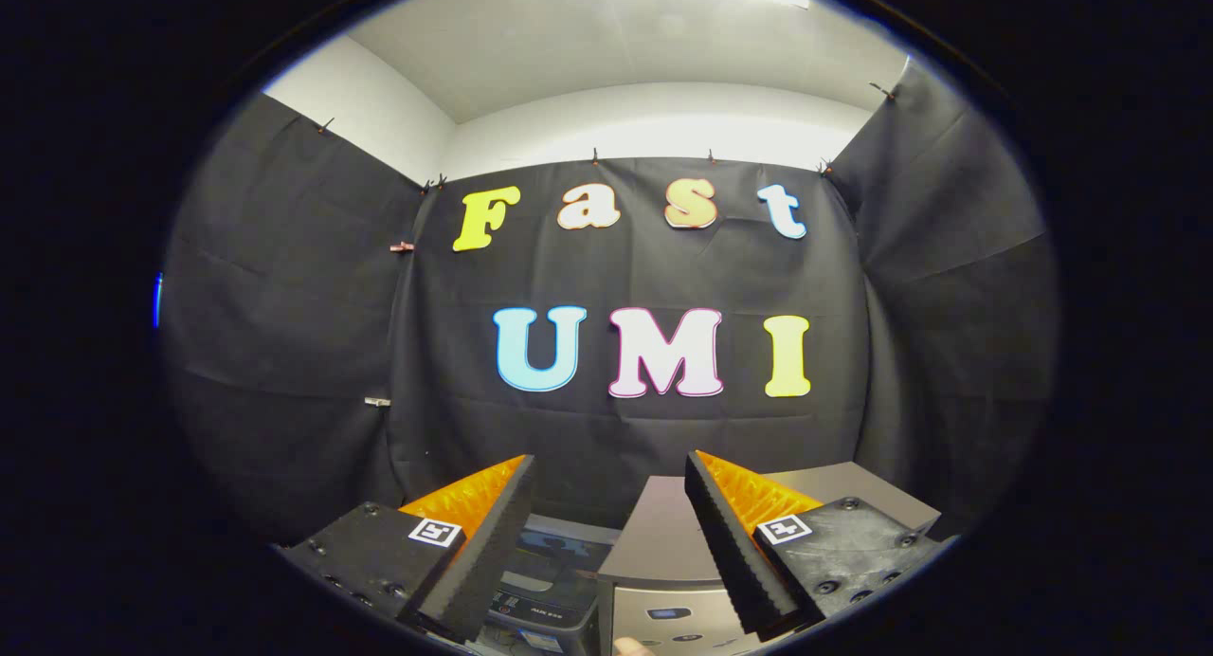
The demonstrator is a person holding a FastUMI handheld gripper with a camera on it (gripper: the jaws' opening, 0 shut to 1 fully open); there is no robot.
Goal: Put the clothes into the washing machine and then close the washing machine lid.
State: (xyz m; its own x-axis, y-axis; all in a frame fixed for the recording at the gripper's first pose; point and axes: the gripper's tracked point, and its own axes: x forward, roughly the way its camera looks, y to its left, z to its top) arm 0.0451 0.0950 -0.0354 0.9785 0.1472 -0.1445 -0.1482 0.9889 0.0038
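While the gripper (608, 471) holds its ribbed, wedge-shaped fingers apart on nothing, they cover much of the washing machine (663, 542) just beyond them. Its flat grey top and a strip of button panel show between them; a darker appliance (554, 571) beside it is hard to make out. Wrinkled black cloth (284, 305) hangs behind.

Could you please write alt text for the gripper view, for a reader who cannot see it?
The gripper is held open with nothing between its fingers, raised above two grey appliances: a machine with a flat closed lid and, beside it, a darker machine. Black cloth walls enclose the booth beyond.
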